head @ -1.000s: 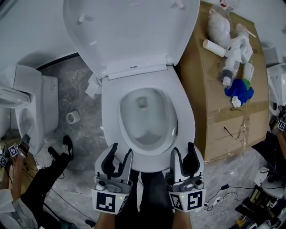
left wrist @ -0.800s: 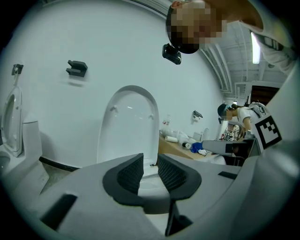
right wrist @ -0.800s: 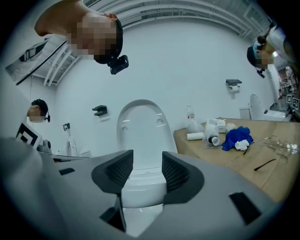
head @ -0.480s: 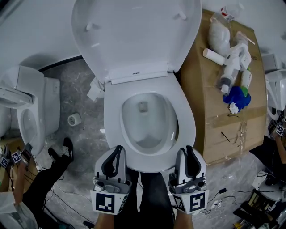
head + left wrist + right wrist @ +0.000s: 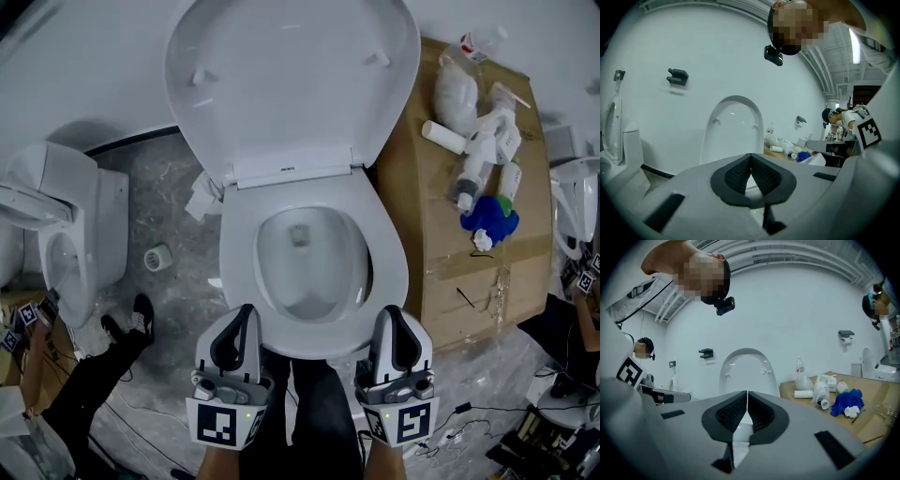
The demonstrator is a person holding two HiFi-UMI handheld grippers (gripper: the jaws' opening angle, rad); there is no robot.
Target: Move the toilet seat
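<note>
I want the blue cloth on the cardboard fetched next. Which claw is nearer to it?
Right. The right claw sits at the toilet seat's front right, the blue cloth beyond it on that side; the left claw is across the bowl, farther.

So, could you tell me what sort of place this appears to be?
Probably a test or demo room, not a real bathroom: the toilet stands beside cardboard strewn with bottles, a second toilet sits nearby, and cables trail across the floor.

Two hand-held grippers [image 5: 246, 313] [image 5: 390, 313], two toilets [image 5: 246, 246] [image 5: 89, 220] clearly seen, one cardboard sheet [image 5: 427, 234], one blue cloth [image 5: 495, 221].
</note>
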